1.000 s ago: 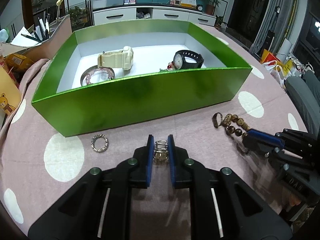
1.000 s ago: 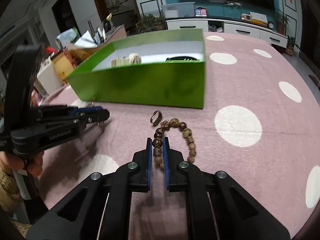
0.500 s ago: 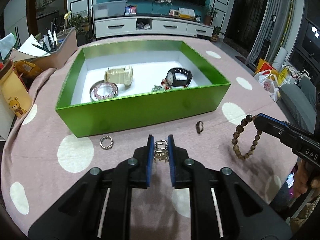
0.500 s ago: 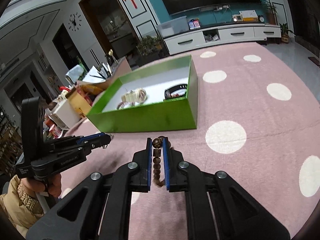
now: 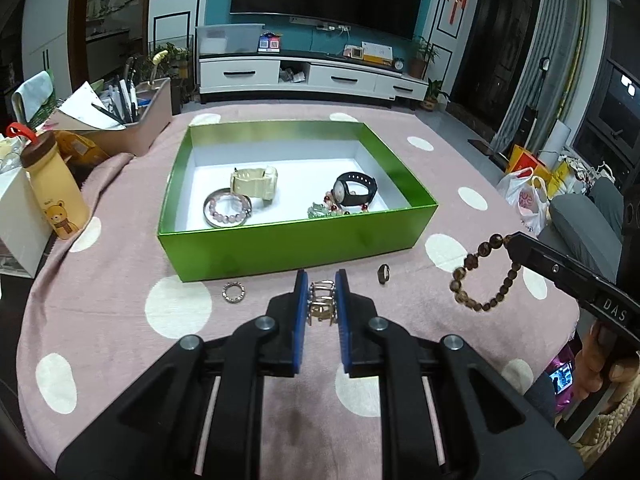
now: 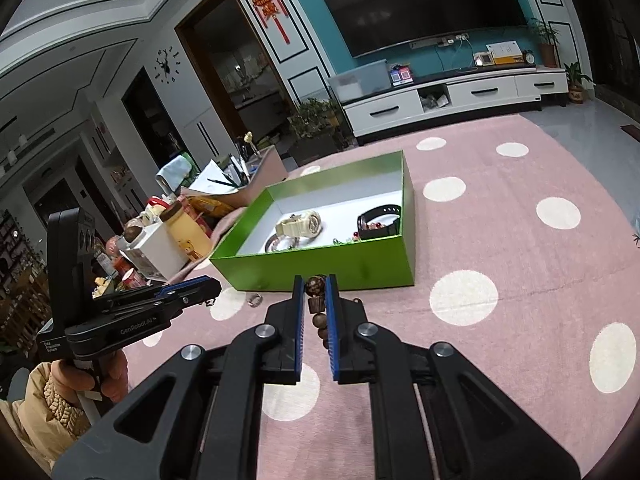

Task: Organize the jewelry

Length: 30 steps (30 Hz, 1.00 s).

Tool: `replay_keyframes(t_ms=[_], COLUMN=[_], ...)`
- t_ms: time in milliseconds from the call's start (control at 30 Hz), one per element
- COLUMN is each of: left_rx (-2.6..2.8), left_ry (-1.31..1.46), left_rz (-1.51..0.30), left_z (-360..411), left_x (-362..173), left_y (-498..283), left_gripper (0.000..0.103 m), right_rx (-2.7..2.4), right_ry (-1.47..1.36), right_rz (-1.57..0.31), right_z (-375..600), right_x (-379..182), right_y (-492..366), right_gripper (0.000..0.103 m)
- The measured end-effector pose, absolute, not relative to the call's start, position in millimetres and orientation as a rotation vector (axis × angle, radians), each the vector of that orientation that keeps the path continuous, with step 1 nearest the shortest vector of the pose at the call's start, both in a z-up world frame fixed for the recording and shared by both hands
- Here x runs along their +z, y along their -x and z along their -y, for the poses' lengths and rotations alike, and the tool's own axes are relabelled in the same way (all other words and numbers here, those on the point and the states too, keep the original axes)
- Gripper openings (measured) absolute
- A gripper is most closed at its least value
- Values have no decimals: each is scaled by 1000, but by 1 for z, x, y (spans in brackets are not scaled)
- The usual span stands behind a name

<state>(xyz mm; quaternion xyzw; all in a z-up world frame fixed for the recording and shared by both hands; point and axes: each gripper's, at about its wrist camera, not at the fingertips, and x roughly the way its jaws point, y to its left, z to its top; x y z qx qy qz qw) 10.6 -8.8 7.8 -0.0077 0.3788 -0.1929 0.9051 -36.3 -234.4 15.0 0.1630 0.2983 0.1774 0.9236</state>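
A green box (image 5: 280, 246) stands on the pink dotted cloth and holds a cream watch (image 5: 256, 181), a black watch (image 5: 354, 189), a pink bead bracelet (image 5: 226, 210) and small beads. My left gripper (image 5: 322, 300) is shut on a gold ring (image 5: 321, 306), raised in front of the box. My right gripper (image 6: 312, 300) is shut on a brown bead bracelet (image 6: 316, 308) that hangs in the air; the bracelet also shows in the left wrist view (image 5: 484, 276). A sparkly ring (image 5: 233, 292) and a dark ring (image 5: 383, 273) lie on the cloth before the box.
A yellow bear bottle (image 5: 54, 192), a white box (image 5: 16, 220) and a tan organizer with pens (image 5: 120, 120) crowd the table's left edge. The box also shows in the right wrist view (image 6: 332, 268). Bags and a sofa lie beyond the right edge.
Both grippers have risen and pulled back from the table. The gold ring and the brown bracelet were lifted off the cloth and now hang higher.
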Motion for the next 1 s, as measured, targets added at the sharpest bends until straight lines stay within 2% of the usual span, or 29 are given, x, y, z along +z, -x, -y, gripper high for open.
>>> replay_keyframes(t_ms=[1000], left_rx=[-385], left_ry=[20], left_rz=[-710], left_z=[17], left_x=[50], left_y=[-13], left_gripper=[13], right_rx=[415], right_ry=[-339], right_rz=[-489], right_z=[236], right_x=[52], right_y=[28], right_gripper=[10])
